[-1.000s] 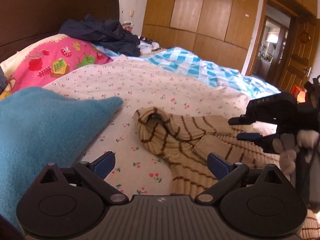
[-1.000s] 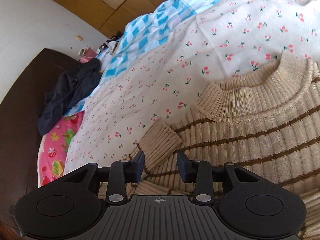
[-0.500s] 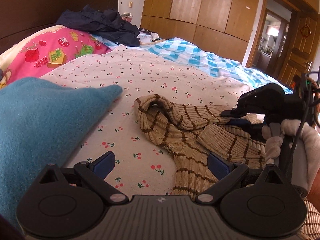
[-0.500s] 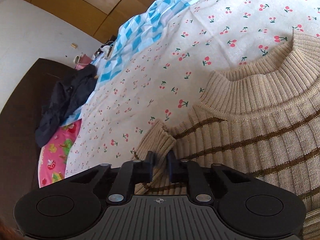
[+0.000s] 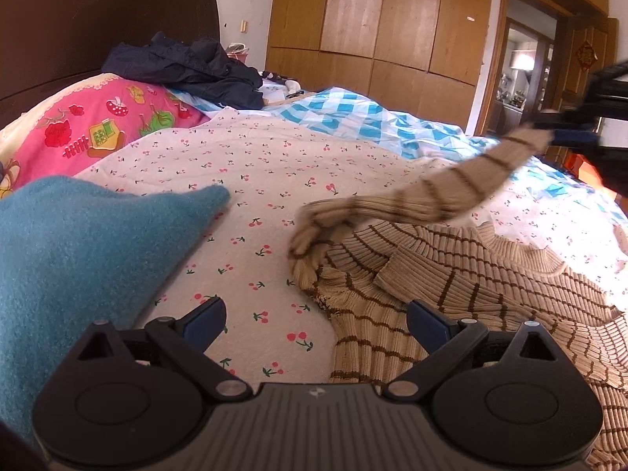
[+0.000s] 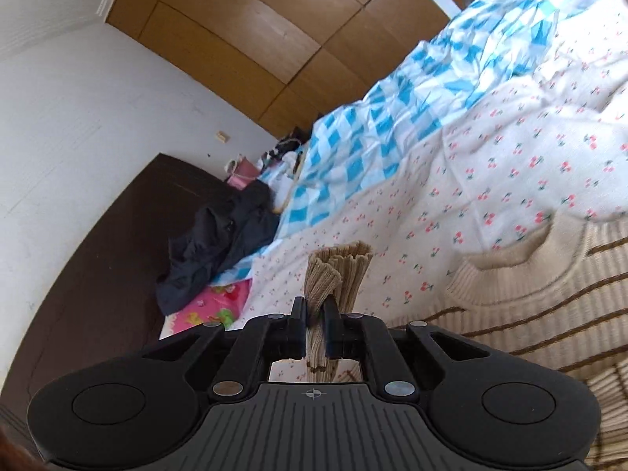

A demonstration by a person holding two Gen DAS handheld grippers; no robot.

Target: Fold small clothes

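A beige ribbed sweater with brown stripes (image 5: 471, 274) lies on the cherry-print bedspread (image 5: 255, 165). My right gripper (image 6: 314, 310) is shut on the sweater's sleeve cuff (image 6: 337, 271) and holds it lifted above the bed. In the left wrist view the sleeve (image 5: 443, 192) stretches up to the right gripper (image 5: 565, 129) at the far right. My left gripper (image 5: 314, 318) is open and empty, low over the bedspread beside the sweater's hem. The sweater's collar (image 6: 506, 259) lies flat at the right.
A teal fleece cloth (image 5: 78, 255) lies at the left. A pink patterned pillow (image 5: 106, 125) and a dark jacket (image 5: 188, 66) lie by the dark headboard (image 5: 98, 19). A blue checked sheet (image 5: 353, 117) covers the far side. Wooden wardrobes (image 5: 392, 19) stand behind.
My right gripper closed on the sleeve cuff and lifted it up and to the right, stretching the sleeve out. My left gripper stayed open and shifted slightly.
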